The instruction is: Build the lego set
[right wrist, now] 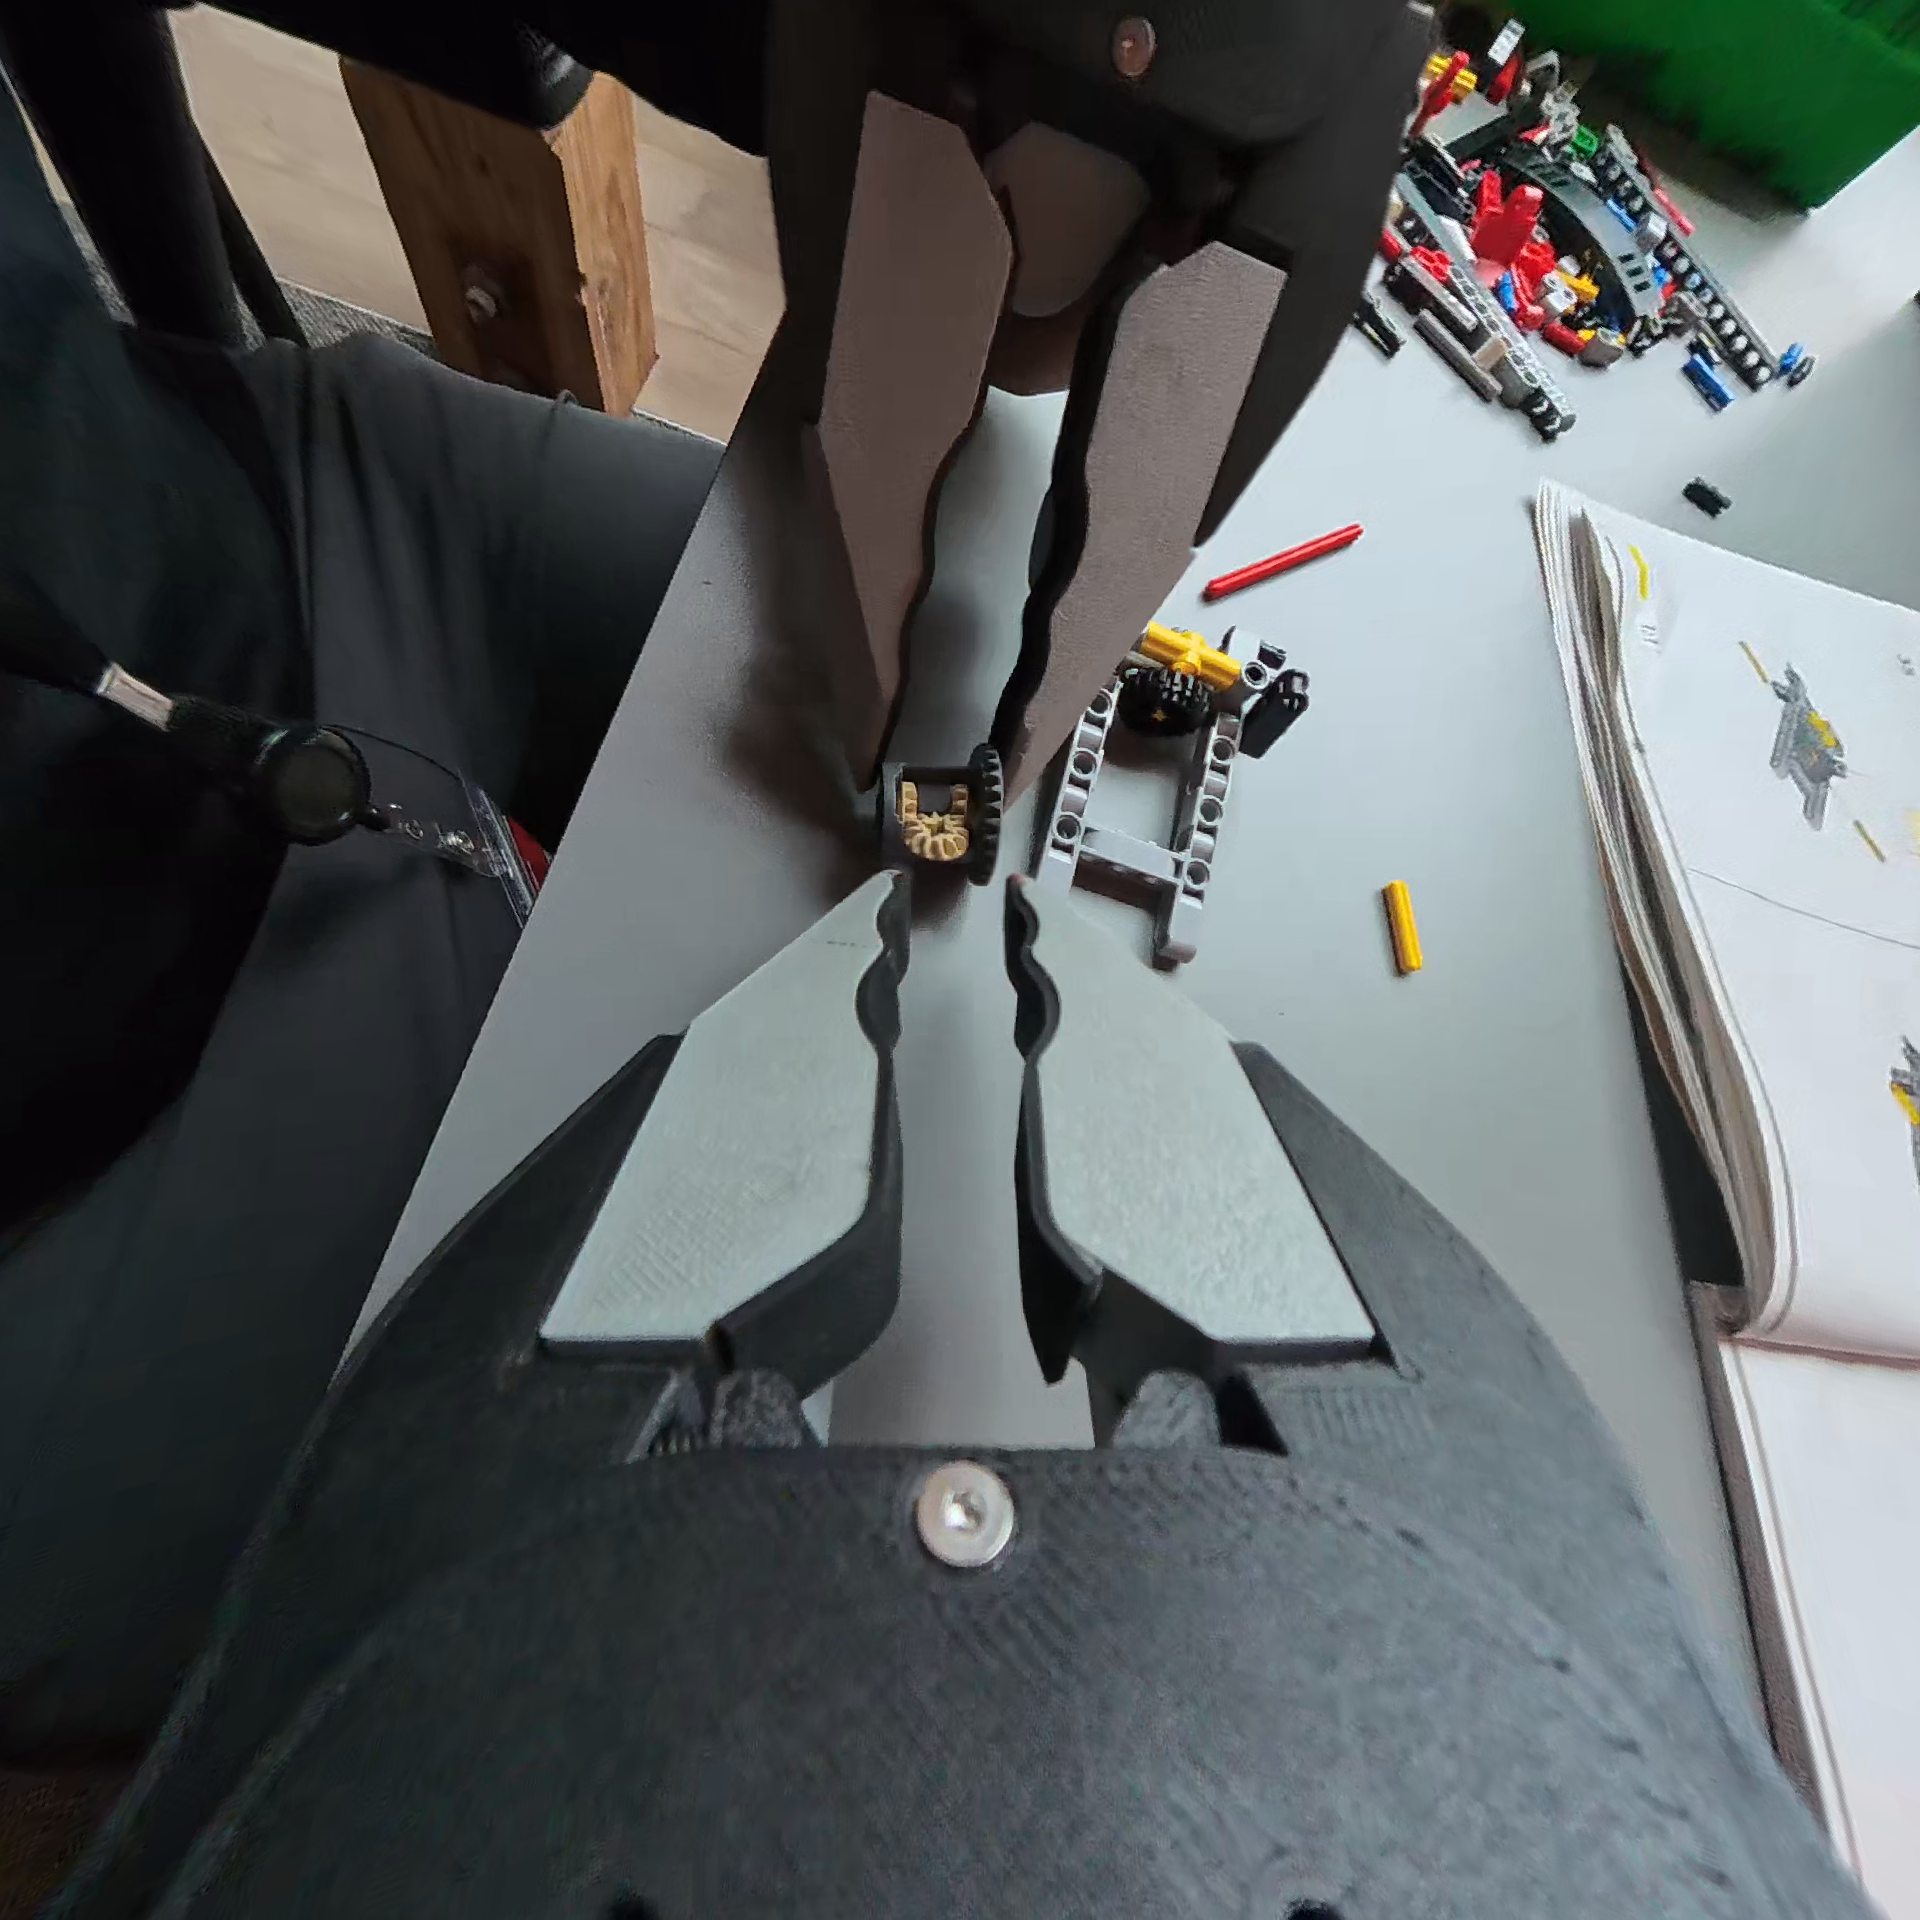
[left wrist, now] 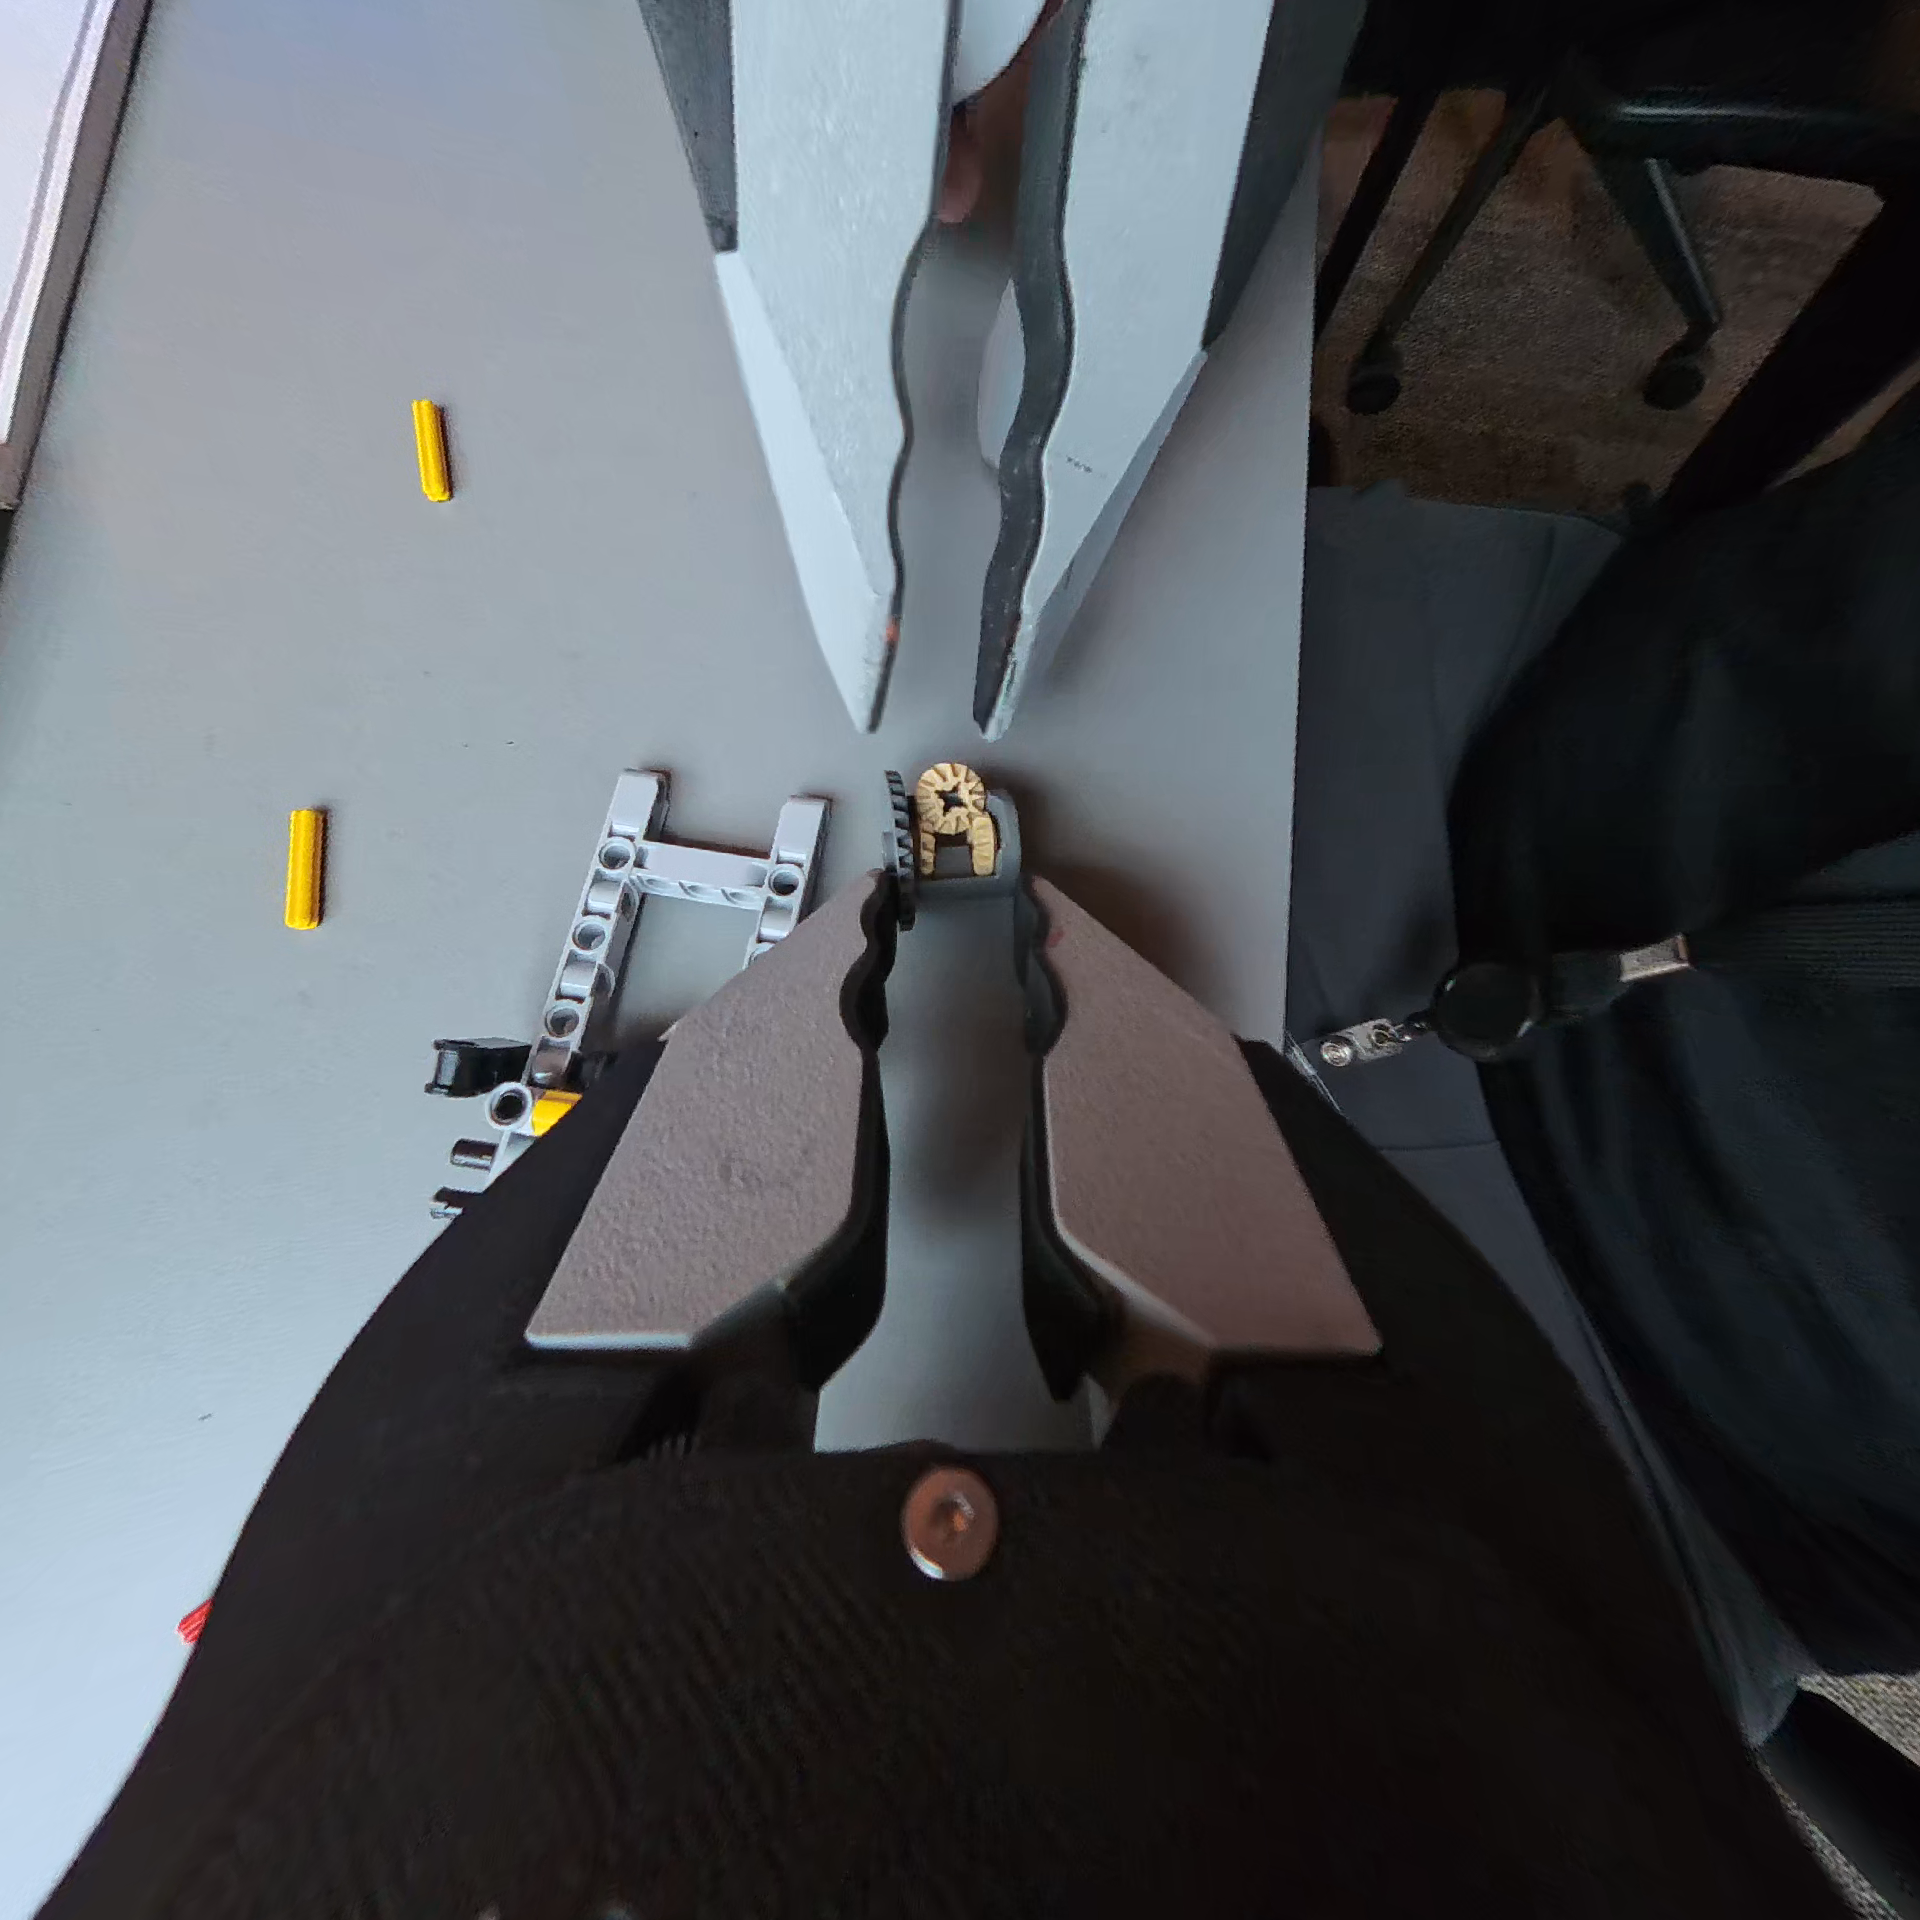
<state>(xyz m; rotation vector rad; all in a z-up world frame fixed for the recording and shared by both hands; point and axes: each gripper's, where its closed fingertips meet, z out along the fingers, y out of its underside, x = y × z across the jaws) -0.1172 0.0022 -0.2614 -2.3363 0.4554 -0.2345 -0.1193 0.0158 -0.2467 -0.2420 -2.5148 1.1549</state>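
Note:
My left gripper (left wrist: 956,894) is shut on a small gear assembly (left wrist: 951,821): a dark grey housing with a tan gear inside and a black gear on its side. It holds the assembly just above the grey table (left wrist: 260,1247), near the table's edge. My right gripper (right wrist: 954,883) is narrowly open and empty, with its tips just short of the gear assembly (right wrist: 935,816), facing the left gripper (right wrist: 940,774). The right gripper also shows in the left wrist view (left wrist: 935,717). A light grey beam frame (left wrist: 707,862) lies on the table beside the assembly, and shows in the right wrist view (right wrist: 1081,790) with a yellow and black gear part at its far end.
Two yellow axles (left wrist: 431,449) (left wrist: 304,868) and a red axle (right wrist: 1283,561) lie loose. An open instruction booklet (right wrist: 1766,883) lies at the right. A pile of loose pieces (right wrist: 1538,260) and a green bin (right wrist: 1714,83) are at the back. A person's lap (right wrist: 260,935) is past the table edge. Both grippers' tips are close together, under 4 cm apart.

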